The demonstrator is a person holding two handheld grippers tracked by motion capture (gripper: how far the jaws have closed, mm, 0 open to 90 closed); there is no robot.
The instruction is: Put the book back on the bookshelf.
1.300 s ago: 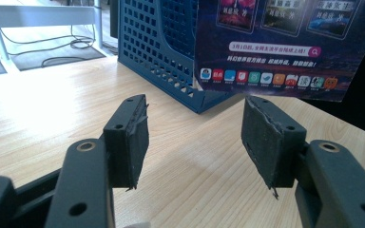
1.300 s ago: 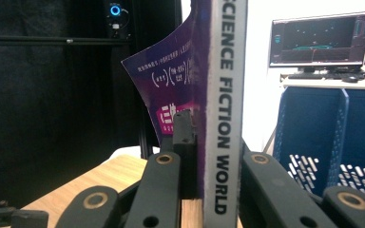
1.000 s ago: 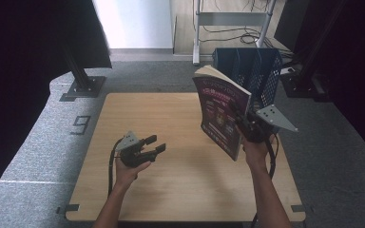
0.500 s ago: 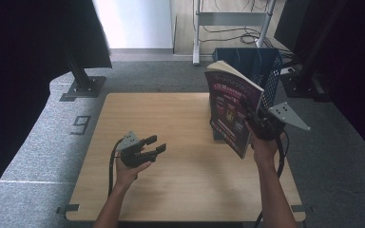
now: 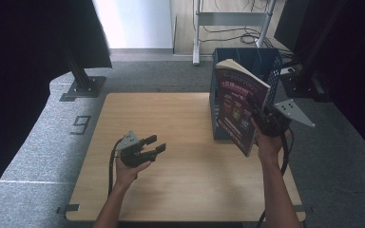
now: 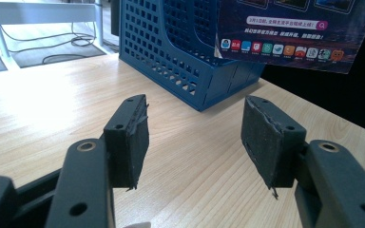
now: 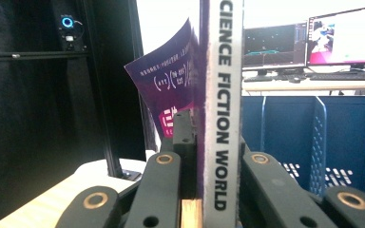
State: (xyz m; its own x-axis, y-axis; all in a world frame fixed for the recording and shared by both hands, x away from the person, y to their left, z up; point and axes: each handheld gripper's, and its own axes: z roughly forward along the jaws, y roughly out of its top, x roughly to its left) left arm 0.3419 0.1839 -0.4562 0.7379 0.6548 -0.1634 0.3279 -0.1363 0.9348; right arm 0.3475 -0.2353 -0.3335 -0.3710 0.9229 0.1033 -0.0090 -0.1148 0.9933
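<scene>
**Magazine held upright beside the blue rack**

The right forearm reaches forward along the table's right edge, its hand (image 5: 269, 145) wrapped round the right gripper (image 5: 262, 118), whose grey three-cornered plate juts out to the right. The jaws are clamped on the spine of a magazine (image 5: 237, 107), held upright and slightly tilted, off the table, just in front of the rack (image 5: 269, 64). In the right gripper view the white spine (image 7: 223, 104) reads "SCIENCE FICTION WORLD" and stands pinched between the two black jaws; a glossy purple cover curls off to the left.

The left forearm comes in at the lower left, palm up, with the left hand (image 5: 128, 170) cradling the left gripper (image 5: 154, 143) low over the table (image 5: 171, 123). Its jaws stand wide apart with nothing between them; the dark pads (image 6: 138, 137) are frayed at their edges.

The table is pale wood with a fine straight grain. The rack is blue plastic, its walls a grid of square holes, with upright dividers inside.
</scene>
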